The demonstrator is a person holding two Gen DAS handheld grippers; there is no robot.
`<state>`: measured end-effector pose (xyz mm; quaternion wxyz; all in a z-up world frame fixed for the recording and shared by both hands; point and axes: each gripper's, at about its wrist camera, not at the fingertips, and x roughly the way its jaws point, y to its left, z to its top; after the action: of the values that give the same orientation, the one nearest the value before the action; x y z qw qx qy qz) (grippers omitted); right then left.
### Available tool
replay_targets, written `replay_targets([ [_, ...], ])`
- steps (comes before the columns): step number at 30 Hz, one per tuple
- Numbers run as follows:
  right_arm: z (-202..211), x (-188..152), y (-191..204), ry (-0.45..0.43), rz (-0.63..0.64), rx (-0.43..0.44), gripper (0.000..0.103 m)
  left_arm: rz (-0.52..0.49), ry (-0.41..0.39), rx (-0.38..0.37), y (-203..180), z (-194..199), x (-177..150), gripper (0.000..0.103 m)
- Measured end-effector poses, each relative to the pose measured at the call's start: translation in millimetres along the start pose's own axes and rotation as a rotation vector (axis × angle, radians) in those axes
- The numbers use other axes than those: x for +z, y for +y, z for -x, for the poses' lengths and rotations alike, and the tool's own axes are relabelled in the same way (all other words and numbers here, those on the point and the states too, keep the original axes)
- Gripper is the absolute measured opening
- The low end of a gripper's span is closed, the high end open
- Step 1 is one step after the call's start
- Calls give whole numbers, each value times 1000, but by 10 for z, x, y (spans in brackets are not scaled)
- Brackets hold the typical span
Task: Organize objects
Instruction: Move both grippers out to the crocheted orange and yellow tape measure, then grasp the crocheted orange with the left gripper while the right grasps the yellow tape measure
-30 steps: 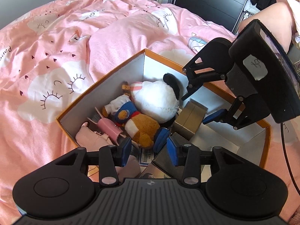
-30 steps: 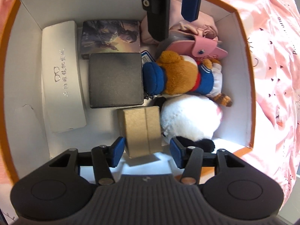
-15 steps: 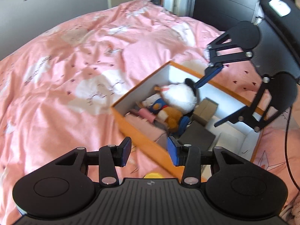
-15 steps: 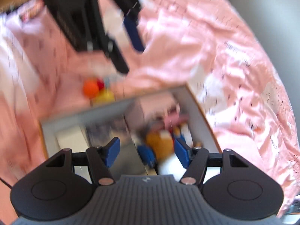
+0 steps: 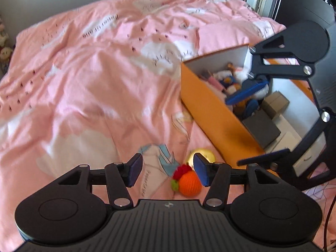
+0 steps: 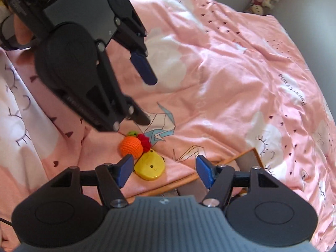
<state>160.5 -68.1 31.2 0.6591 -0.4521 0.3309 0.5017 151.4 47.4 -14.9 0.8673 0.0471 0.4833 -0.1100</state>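
The left hand-held gripper (image 5: 167,171) hangs above the bed (image 5: 94,88) with its jaws apart and nothing between them; they have just been opening. Its blue pads (image 5: 134,171) frame the pink cover, and the small toys lie just below and a little to the right of the gap. The right hand-held gripper (image 6: 164,171) is also open and empty, after widening its jaws a moment ago, and it points toward the same spot from the side of the box.

The step in hand seems to be the reach for the next loose things. The orange crocheted ball (image 5: 189,182) lies on the cover, touching a small red crocheted piece (image 5: 182,170) and a small green piece (image 5: 174,184). The yellow toy (image 6: 150,167) lies just beside them, between the ball and the wall of the orange box (image 5: 212,115). In the right wrist view this yellow toy is close to the left pad of the right hand-held gripper.

The box stands on the bed, near the toys, and already holds plush toys (image 5: 235,82), a tan small box (image 5: 275,104) and a dark flat box (image 5: 261,129).

The next move probably calls for lowering one open hand-held gripper over a single toy and closing gently, because the soft cover may sink and the ball may roll.
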Motion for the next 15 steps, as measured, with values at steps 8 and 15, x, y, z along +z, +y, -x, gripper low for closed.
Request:
replay_targets([
  [8,-365,26,-131,57,30,58,67,106,86,-120,99,-379,-234,64],
  [15,-495,-69,-198,71,103,59,66,179,136,-160,140,-606,-311,64],
])
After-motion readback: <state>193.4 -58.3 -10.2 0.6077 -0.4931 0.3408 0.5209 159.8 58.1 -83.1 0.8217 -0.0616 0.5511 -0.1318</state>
